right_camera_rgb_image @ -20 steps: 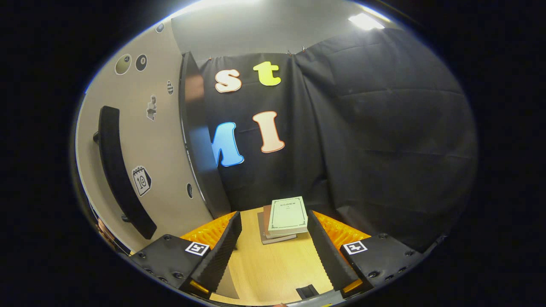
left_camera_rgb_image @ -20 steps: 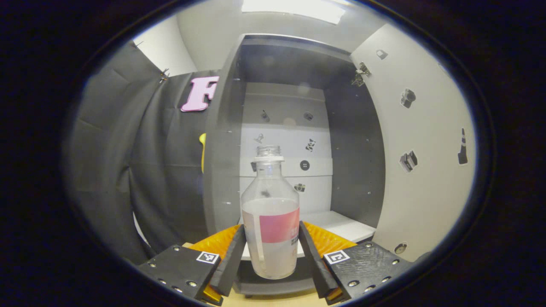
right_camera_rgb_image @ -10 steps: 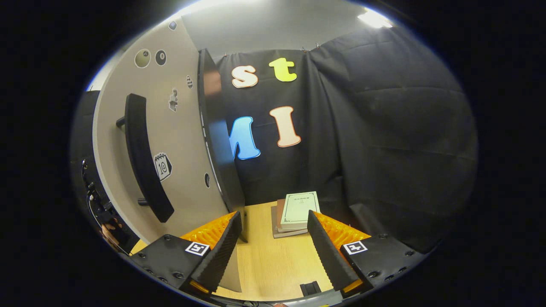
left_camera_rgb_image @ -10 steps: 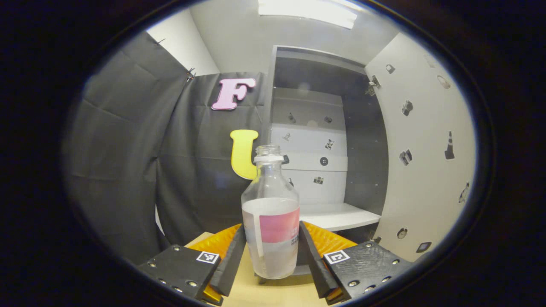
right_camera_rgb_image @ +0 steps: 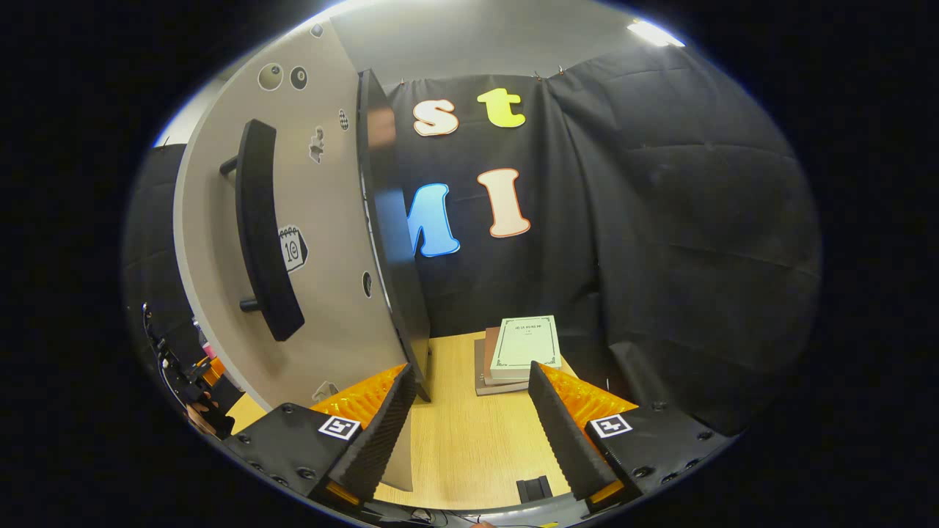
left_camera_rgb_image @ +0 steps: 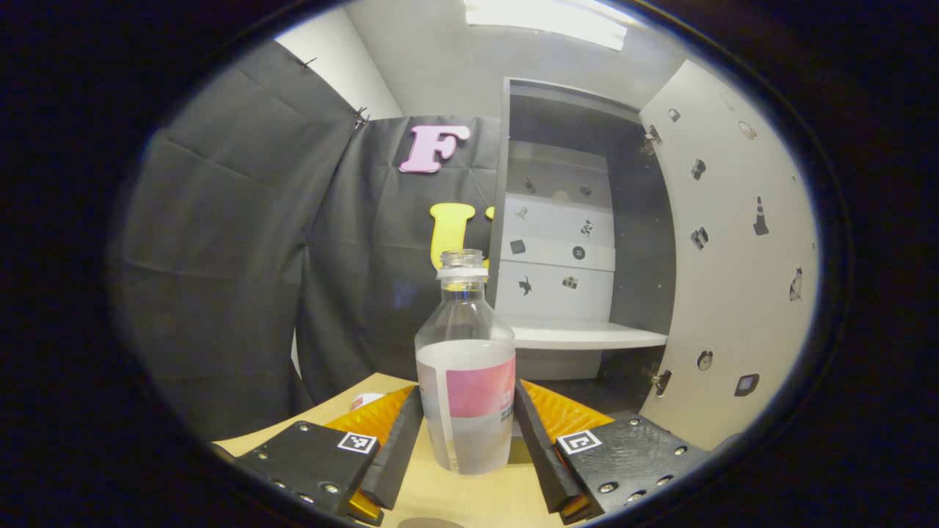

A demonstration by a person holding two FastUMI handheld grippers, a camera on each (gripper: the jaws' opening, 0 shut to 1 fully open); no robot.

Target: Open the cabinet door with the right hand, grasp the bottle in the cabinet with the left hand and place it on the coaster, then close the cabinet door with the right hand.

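Gripping the bottle [left_camera_rgb_image: 465, 381], the left gripper [left_camera_rgb_image: 466, 440] holds it upright above the table [left_camera_rgb_image: 469, 499], its base partly hidden; the cabinet [left_camera_rgb_image: 579, 242] stands open at 1 o'clock. The right gripper [right_camera_rgb_image: 465, 433] gapes, holding nothing, with the cabinet door [right_camera_rgb_image: 323, 242] at 10 o'clock and books [right_camera_rgb_image: 517, 352], partly cut off, at 12.

— How did the left gripper [left_camera_rgb_image: 467, 440] stand?
— Level and pointing forward, its two fingers [left_camera_rgb_image: 400, 447] drawn in and pressing on the bottle [left_camera_rgb_image: 465, 381] from either side, which stood upright between them.
— And the right gripper [right_camera_rgb_image: 469, 433]?
— Also held level, its jaws spread wide with nothing between them; the fingers [right_camera_rgb_image: 565, 433] touched nothing.
— Anything of the person?
— At the lower left edge of the right gripper view, what seemed to be a hand [right_camera_rgb_image: 199, 412] on dark gear, too small and dim to be sure.
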